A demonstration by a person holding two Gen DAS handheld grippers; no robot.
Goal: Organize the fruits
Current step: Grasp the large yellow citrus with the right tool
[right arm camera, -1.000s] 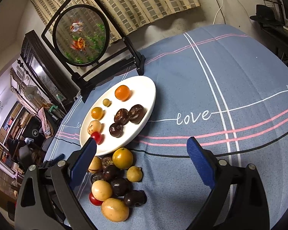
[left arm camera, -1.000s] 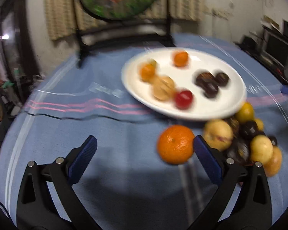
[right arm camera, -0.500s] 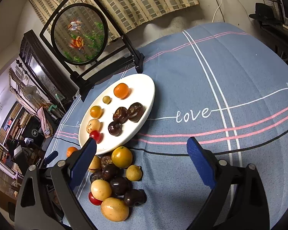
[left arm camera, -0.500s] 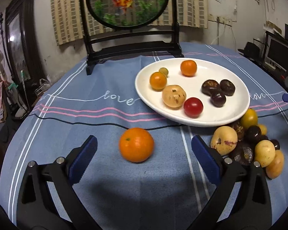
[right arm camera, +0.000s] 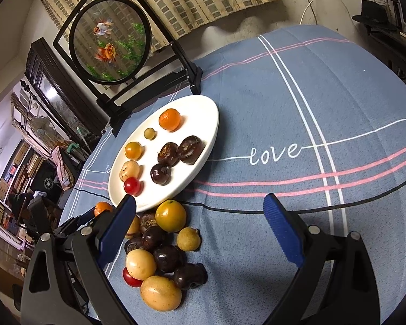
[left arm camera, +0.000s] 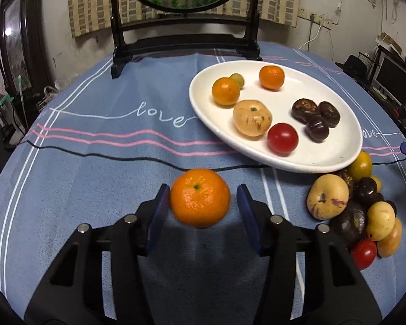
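1. Left tongs point(left arm camera: 200, 203) low over tablecloth point(left arm camera: 94, 162), pointing fwd; narrowed round orange point(left arm camera: 200, 197), left pad touching, small gap at right pad.
2. White plate point(left arm camera: 335, 108) w/ fruit ahead-right of them; loose fruit pile point(left arm camera: 352, 205) to right.
3. Right tongs point(right arm camera: 197, 230) raised, angled down, spread wide, nothing between; pile point(right arm camera: 162, 254) by left finger, plate point(right arm camera: 211, 124) beyond.

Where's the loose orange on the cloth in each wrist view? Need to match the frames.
Left wrist: orange at lower centre, between the left gripper pads.
Right wrist: same orange small at the left edge, mostly hidden behind the right gripper.
Shared landmark: white plate.
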